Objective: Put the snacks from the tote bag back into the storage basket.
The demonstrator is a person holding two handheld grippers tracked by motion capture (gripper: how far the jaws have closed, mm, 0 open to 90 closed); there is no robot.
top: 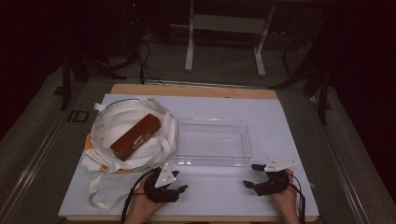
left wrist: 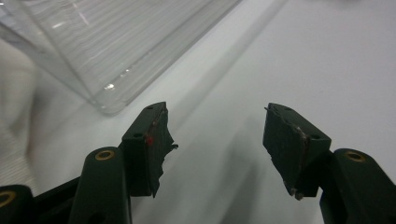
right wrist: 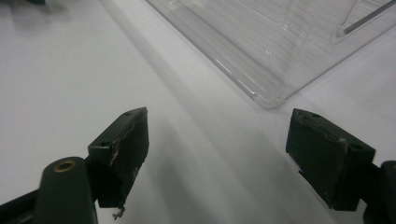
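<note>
Dim room, grey floor, white table legs (top: 189,44) at the back. White-covered surface (top: 280,121) holds a clear tray (top: 212,142) mid-table, with a brown box (top: 135,136) on a cloth bag (top: 119,135) beside it. Left gripper (top: 180,189) and right gripper (top: 251,175) sit near the tray, fingers apart, holding nothing.

A pale label is showing on the top face of the brown box (top: 135,136), which is lying in the white cloth bag (top: 122,135) at the left of the high view; its print is too small to read. Dark characters resembling "ID" are showing on the floor (top: 77,115) left of the table, partly hidden. No other text, brand, number or sign is appearing legibly.
</note>
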